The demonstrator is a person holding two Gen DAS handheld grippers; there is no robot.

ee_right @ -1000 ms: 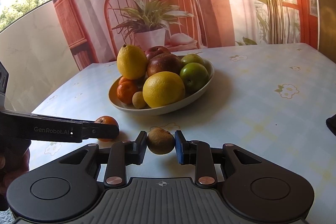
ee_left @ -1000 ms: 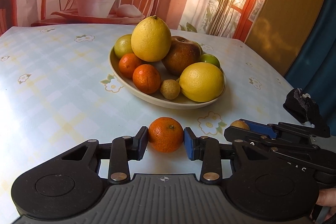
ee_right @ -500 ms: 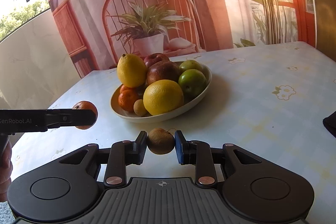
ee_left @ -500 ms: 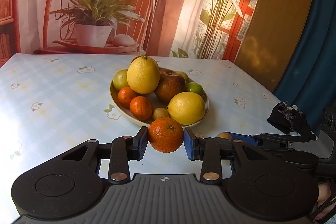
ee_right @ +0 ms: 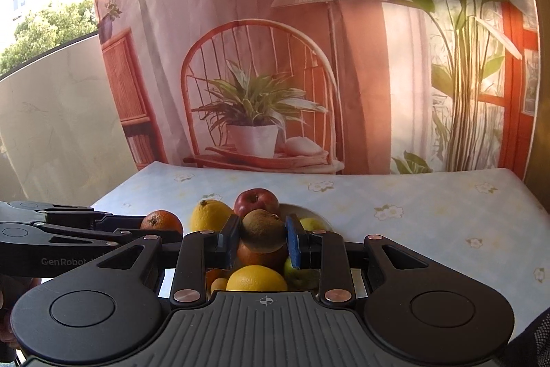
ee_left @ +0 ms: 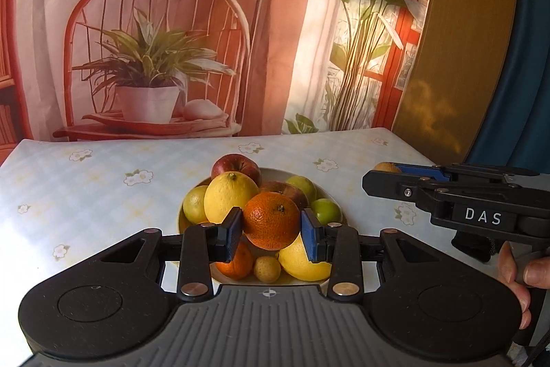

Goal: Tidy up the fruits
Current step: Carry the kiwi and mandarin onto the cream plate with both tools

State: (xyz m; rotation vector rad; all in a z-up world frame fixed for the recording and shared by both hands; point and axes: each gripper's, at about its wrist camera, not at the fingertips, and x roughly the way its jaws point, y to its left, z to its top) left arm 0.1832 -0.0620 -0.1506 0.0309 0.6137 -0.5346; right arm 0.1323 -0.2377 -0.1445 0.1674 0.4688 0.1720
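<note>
The table [ee_left: 103, 181], under a pale cloth printed with small flowers, carries a white bowl [ee_left: 330, 195] heaped with fruit: a lemon [ee_left: 230, 195], a red apple [ee_left: 237, 164], green fruit and small oranges. Both grippers hang above that heap, so the drop each needs is straight down and slightly forward into the bowl. The left gripper [ee_left: 271, 229] is clenched on a mandarin [ee_left: 271, 219], its blue pads pressed to either side, the fruit clear of the pile beneath. The right gripper [ee_right: 263, 238] grasps a kiwi [ee_right: 263, 229] the same way, with the kiwi's long axis running across from pad to pad. From the left view the right gripper sits off to the right of the bowl's rim, so the left looks nearer the middle of the heap; free room seems to lie at the bowl's far right. Writing: "DAS" on the right gripper's side, "GenRobot" on the left's.
</note>
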